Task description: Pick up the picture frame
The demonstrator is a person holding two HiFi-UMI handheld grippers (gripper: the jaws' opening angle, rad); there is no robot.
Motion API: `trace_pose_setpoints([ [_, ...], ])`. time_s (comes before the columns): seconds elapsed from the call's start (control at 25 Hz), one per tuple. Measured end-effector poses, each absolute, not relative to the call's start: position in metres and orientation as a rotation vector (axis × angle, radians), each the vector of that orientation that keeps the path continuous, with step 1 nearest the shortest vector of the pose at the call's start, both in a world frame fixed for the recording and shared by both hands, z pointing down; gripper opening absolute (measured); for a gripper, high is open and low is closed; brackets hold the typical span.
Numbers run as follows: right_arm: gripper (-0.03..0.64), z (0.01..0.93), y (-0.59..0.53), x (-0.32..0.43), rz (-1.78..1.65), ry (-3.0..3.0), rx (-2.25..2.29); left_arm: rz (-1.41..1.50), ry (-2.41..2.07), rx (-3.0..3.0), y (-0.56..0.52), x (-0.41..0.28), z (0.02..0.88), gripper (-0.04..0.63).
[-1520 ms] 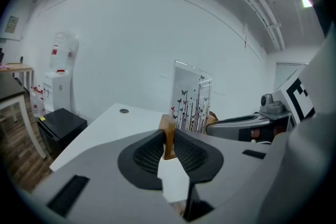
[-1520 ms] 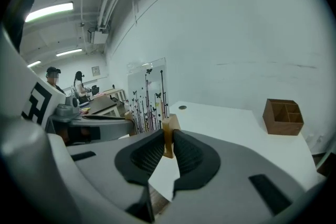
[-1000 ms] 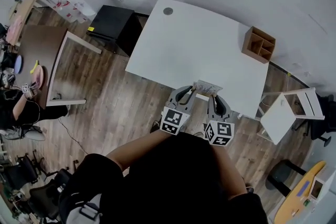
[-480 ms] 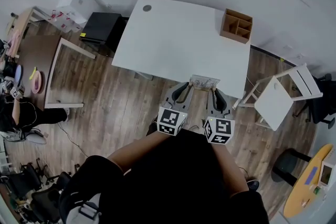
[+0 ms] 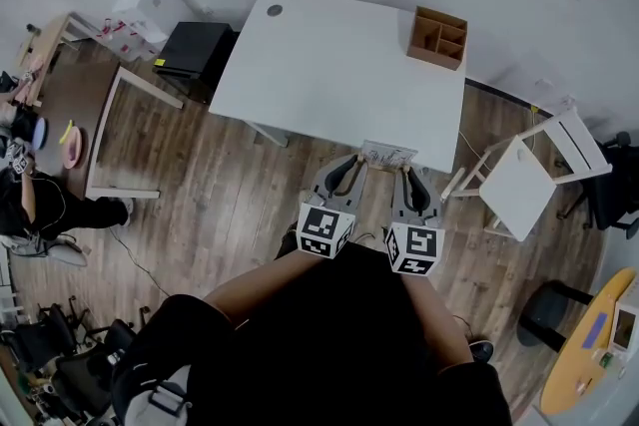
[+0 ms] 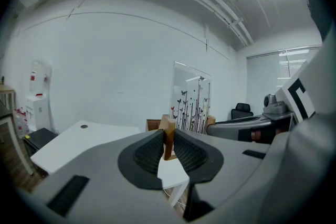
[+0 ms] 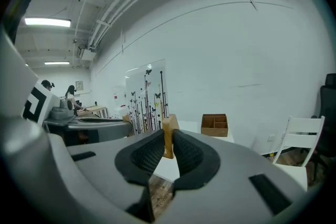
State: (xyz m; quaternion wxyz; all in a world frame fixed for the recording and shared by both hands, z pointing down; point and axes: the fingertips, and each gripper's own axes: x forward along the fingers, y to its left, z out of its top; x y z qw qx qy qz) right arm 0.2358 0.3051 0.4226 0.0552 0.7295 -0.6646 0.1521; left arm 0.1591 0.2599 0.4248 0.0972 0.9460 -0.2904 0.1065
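You'd pretty much done it: left gripper (image 5: pixel 357 165) and right gripper (image 5: pixel 404 171) fingers pinched the picture frame (image 5: pixel 389 156) by its ends, seemingly clear of the worktop (image 5: pixel 329 65).

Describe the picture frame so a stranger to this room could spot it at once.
Find the big white table by the wall; at its near edge the left gripper and right gripper each clamp one side of the picture frame. It is a clear pane with wooden ends, printed with black stems and butterflies, unlike the compartmented wooden box on the table's far corner.
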Motion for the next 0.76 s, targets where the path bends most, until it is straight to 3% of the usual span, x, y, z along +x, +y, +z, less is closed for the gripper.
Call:
trace_pose_setpoints([
  [0.76, 0.067, 0.43, 0.299, 0.206, 0.441, -2.042, 2.184, 0.309, -0.91, 2.768, 0.259, 0.126, 0.434, 0.066],
])
